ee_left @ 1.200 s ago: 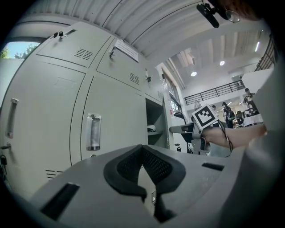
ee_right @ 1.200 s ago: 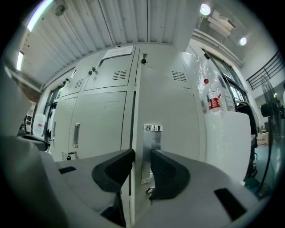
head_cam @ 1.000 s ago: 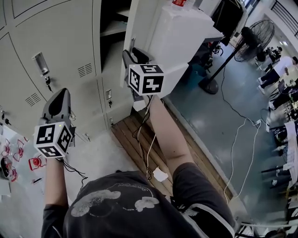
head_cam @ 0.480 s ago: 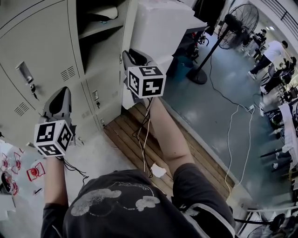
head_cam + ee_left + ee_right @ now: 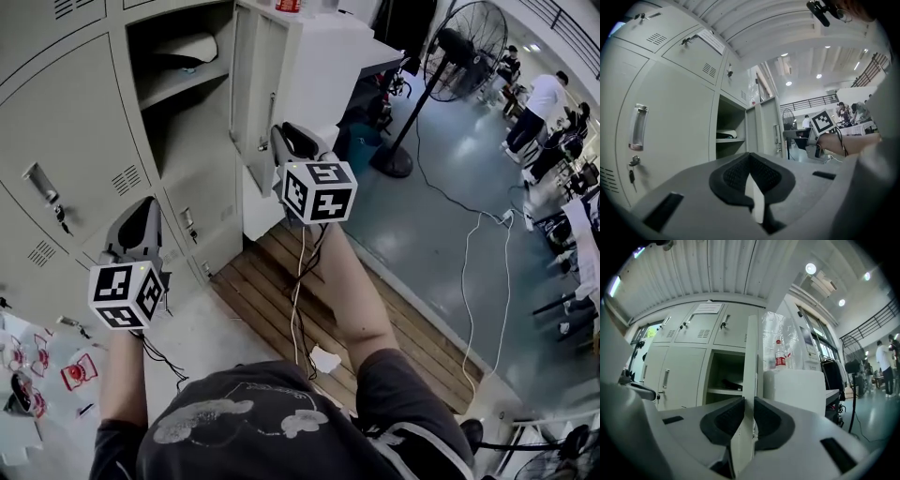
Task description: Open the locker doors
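Note:
A grey bank of lockers (image 5: pixel 84 122) fills the left of the head view. One locker (image 5: pixel 178 103) stands open, with a shelf and a light bundle (image 5: pixel 192 47) inside. Its door (image 5: pixel 251 84) is swung out towards me. My right gripper (image 5: pixel 284 134) is at the door's free edge. In the right gripper view the door (image 5: pixel 751 348) runs edge-on between the pads of that gripper (image 5: pixel 745 404), whose jaws have just been closing on it. My left gripper (image 5: pixel 142 211) is shut and holds nothing. It hangs before a closed door (image 5: pixel 670 140) with a handle (image 5: pixel 637 126).
A white cabinet (image 5: pixel 328 56) with a bottle (image 5: pixel 781 357) on top stands right of the open door. A pedestal fan (image 5: pixel 450 47) and people (image 5: pixel 542 98) are further right. Wooden boards (image 5: pixel 375 309) and cables (image 5: pixel 469 272) lie on the floor, and small red items (image 5: pixel 80 372) at the left.
The locker door has swung wider open and more of the compartment shows. The right gripper has come back towards me at the door's edge. The left gripper has shifted right along the lockers.

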The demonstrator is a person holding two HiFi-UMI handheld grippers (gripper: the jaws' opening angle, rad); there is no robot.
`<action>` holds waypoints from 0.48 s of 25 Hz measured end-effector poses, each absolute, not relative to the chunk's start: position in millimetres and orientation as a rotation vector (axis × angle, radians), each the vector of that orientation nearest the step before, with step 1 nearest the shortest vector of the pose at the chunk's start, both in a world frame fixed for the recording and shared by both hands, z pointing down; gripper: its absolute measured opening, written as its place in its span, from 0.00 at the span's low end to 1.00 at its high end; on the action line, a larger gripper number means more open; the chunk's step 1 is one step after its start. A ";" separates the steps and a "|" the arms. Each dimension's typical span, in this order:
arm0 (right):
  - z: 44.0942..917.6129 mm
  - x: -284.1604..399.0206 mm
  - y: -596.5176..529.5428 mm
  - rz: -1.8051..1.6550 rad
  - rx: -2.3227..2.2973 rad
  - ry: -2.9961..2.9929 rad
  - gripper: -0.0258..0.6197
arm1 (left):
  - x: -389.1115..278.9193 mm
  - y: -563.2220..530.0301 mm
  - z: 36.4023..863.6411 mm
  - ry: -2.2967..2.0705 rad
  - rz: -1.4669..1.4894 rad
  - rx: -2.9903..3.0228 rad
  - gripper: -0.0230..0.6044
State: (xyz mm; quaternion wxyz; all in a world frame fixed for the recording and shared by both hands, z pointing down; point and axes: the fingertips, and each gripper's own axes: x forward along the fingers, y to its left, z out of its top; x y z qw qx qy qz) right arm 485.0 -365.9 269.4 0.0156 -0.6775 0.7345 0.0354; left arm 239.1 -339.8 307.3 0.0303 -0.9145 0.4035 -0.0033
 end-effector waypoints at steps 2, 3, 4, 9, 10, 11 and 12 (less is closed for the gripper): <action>270.2 498.0 -365.7 0.109 -2.093 2.272 0.16 | 247.3 -343.1 308.5 1.232 -0.018 -2.825 0.05; 270.3 502.3 -365.7 0.107 -2.071 2.279 0.16 | 251.4 -344.6 308.7 1.225 -0.021 -2.827 0.05; 270.4 505.5 -365.7 0.107 -2.047 2.290 0.16 | 255.5 -345.8 308.7 1.219 -0.024 -2.829 0.05; 266.6 519.9 -365.6 0.134 -2.007 2.317 0.16 | 276.7 -349.7 308.1 1.189 -0.033 -2.839 0.05; 265.6 523.6 -365.6 0.131 -1.991 2.319 0.16 | 280.1 -350.4 307.7 1.186 -0.034 -2.840 0.05; 265.2 527.6 -365.5 0.127 -1.977 2.320 0.16 | 282.6 -351.2 307.1 1.186 -0.033 -2.842 0.05; 265.1 531.9 -365.2 0.127 -1.968 2.320 0.16 | 284.2 -352.1 306.5 1.190 -0.030 -2.843 0.05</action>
